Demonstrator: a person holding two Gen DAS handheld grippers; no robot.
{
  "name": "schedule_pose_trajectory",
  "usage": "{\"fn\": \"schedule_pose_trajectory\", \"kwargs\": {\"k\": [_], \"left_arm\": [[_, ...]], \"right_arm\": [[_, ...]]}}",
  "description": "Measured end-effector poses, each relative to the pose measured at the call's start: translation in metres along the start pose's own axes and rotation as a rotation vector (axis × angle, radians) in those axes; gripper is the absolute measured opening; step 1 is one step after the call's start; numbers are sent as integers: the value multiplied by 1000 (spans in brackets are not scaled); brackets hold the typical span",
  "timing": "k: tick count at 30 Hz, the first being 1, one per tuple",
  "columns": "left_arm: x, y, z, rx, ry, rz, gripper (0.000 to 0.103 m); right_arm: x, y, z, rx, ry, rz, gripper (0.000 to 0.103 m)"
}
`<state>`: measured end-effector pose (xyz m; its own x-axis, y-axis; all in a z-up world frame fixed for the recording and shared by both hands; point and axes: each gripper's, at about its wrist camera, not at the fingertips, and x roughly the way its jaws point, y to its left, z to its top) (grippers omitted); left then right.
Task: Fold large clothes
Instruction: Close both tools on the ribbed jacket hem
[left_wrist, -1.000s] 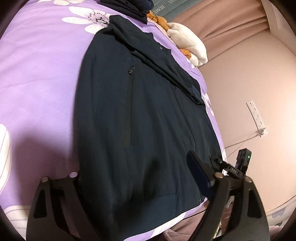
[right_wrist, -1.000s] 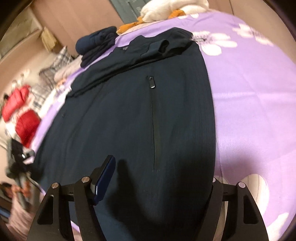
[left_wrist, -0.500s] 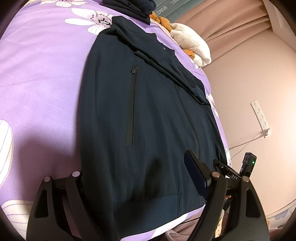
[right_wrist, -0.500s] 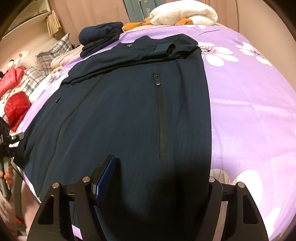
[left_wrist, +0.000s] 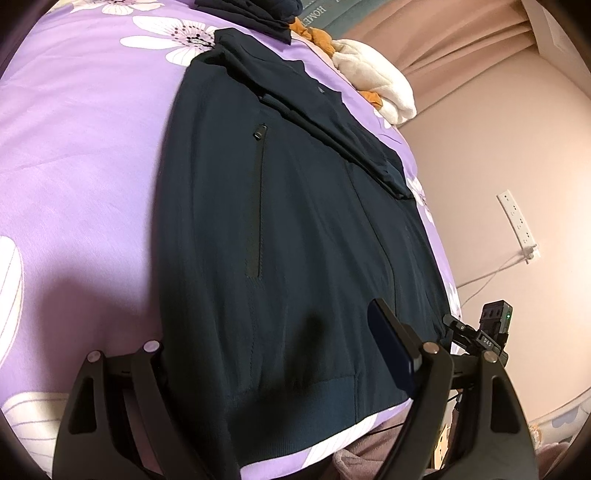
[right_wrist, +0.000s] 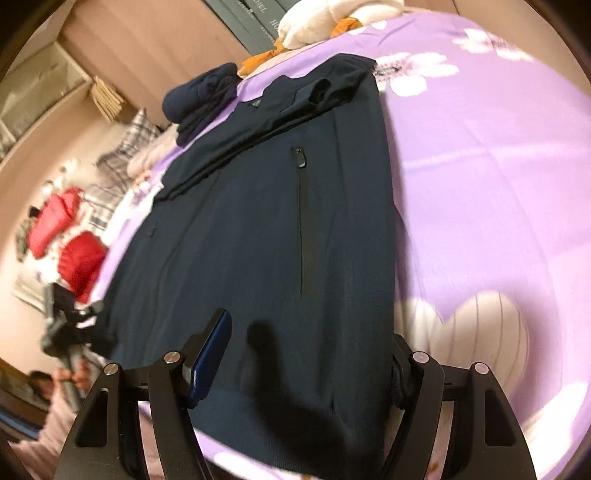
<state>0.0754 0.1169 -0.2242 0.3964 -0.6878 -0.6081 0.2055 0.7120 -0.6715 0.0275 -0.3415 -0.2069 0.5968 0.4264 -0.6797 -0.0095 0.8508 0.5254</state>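
A dark navy zip jacket (left_wrist: 295, 206) lies flat on a purple flowered bedspread (left_wrist: 74, 155), its sleeves folded across the chest at the far end. Its ribbed hem (left_wrist: 314, 398) is nearest to me. My left gripper (left_wrist: 273, 365) is open and hovers just above the hem, one finger on each side of the jacket's left part. In the right wrist view the jacket (right_wrist: 266, 229) fills the middle. My right gripper (right_wrist: 306, 362) is open above the hem, holding nothing.
A folded dark garment (right_wrist: 203, 96) and a white and orange pile (left_wrist: 376, 81) lie at the bed's far end. A wall with a power strip (left_wrist: 517, 225) stands to the right. Red clothes (right_wrist: 70, 236) lie on the floor at the left.
Both grippers have drawn slightly back toward the hem and stayed open. The right wrist view has swung and tilted; the jacket has not moved.
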Motion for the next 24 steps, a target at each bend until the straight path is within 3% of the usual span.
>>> {"fn": "schedule_pose_trajectory", "kwargs": {"k": [8, 19, 24], "left_arm": [[-2, -3, -9, 24, 18, -29, 83], [-14, 5, -22, -18, 29, -120, 83], [-16, 0, -28, 13, 38, -112, 83]], "right_arm": [[-12, -3, -22, 36, -14, 100, 74], [-8, -3, -14, 42, -6, 100, 74], [-8, -7, -14, 51, -5, 108, 74]]}}
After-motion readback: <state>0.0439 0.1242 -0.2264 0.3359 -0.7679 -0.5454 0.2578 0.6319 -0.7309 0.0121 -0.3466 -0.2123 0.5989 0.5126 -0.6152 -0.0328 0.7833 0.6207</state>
